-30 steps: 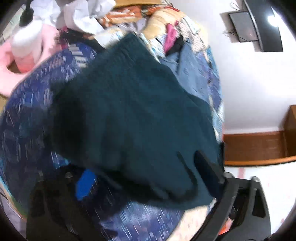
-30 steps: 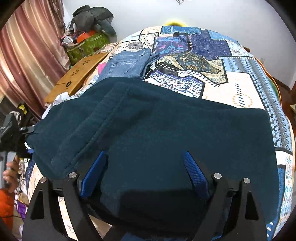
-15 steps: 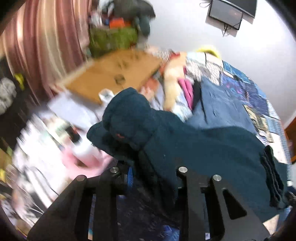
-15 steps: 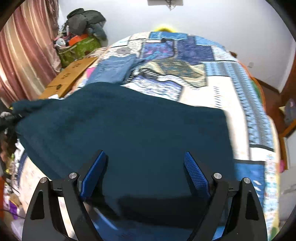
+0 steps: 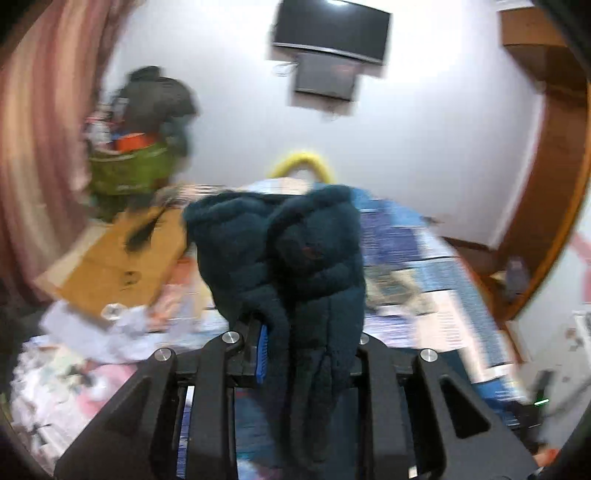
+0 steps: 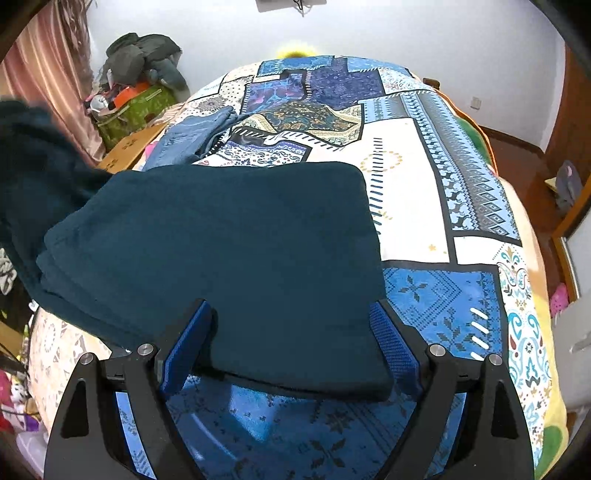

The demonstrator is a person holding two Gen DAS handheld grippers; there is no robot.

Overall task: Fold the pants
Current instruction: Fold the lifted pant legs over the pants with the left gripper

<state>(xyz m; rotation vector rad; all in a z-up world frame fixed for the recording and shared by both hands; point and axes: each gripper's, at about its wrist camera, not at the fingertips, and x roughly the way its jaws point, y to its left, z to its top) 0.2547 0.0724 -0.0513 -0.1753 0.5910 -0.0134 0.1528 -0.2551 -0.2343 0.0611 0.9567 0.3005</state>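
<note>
We are partway through the fold. The dark teal pants (image 6: 221, 251) lie on the bed (image 6: 413, 192), over its patchwork bedspread, already doubled into a broad, layered slab whose near edge sits just in front of our right tongs (image 6: 291, 339). One end of the pants is not down: our left tongs (image 5: 310, 332) have it bunched and raised above the bed, and in the right view that end rises as a dark mass at the far left edge. We judge that what is left is to carry this lifted end over the flat part, lay it down and smooth the stack.

The left tongs are clamped on the pants, with a thick wad of cloth squeezed between them. Their jaws have just been closing, with that cloth between them. The right tongs stand wide apart with the near edge of the folded slab between them, but the blue pads do not press on it, so nothing is held there.

Compared with a second ago, the left tongs were open over the flat cloth and now grip a bunch of it, lifted high enough that the wall and a screen (image 5: 328, 33) fill the view behind. In the right view the slab has shrunk toward the left: more of the bedspread shows to its right. A pair of jeans (image 6: 192, 136) lies beyond it as before.
</note>
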